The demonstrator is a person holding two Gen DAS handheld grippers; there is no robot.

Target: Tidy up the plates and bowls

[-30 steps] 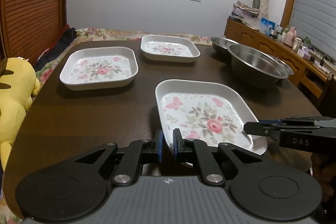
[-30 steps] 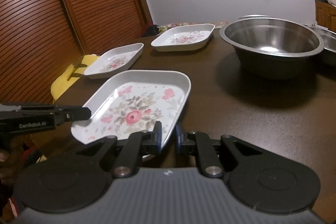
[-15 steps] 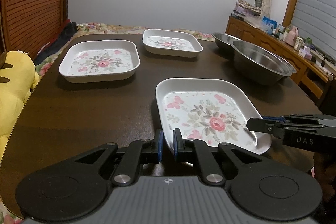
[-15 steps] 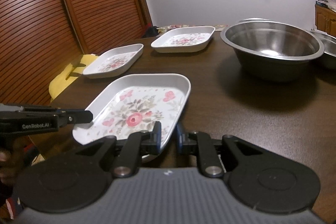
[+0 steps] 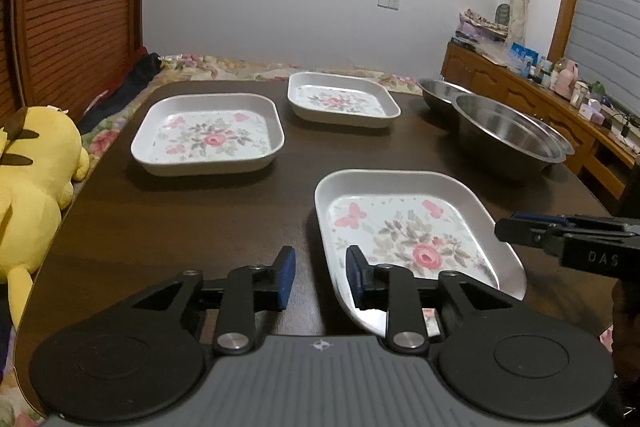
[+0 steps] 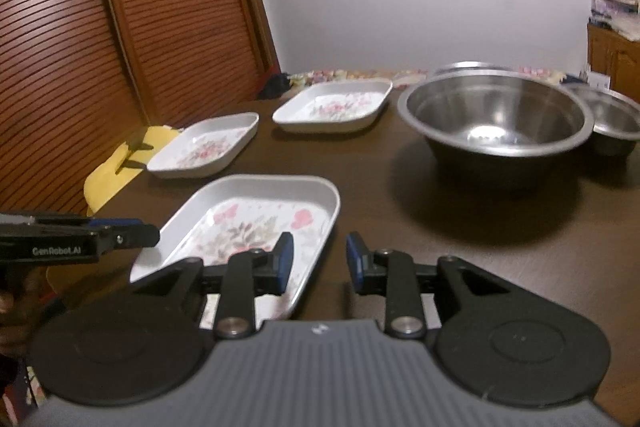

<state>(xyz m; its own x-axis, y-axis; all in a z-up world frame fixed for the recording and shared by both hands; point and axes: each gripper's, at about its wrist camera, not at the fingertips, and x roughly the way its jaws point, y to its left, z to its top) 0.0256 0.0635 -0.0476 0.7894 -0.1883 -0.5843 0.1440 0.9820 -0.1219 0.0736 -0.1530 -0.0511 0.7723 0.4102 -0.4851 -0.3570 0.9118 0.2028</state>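
Left wrist view showed the left gripper [image 5: 318, 277] with its jaws spread and nothing between them, low over the near edge of the dark table [image 5: 180, 227]. Its right blue pad [image 5: 354, 281] stood at the near-left corner of the near plate [image 5: 412, 231], over or against the rim; contact could not be confirmed. Its left pad was over bare table beside the plate. The right gripper [image 6: 319, 263] was likewise spread and empty, its left pad [image 6: 285, 259] over the plate's floral floor near the near-right rim and its right pad outside over the table. So each tool straddled one near corner of the same plate [image 6: 256, 223], which rested on the table directly ahead of and between them, its long axis running away from the person and slanted a little. Judgement: both were equally near; the coming move turned on each pair of jaws having the rim between its pads, then closing. Farther out and to the left lay a second floral plate [image 5: 208, 135], and beyond it, toward the far edge, a third floral plate [image 5: 342, 99], all well apart from one another. To the right stood a large steel bowl [image 6: 496, 115], apparently nested in another, with a smaller steel bowl [image 6: 616, 123] just beside it. A yellow plush toy [image 5: 32, 179] lay off the table's left edge.
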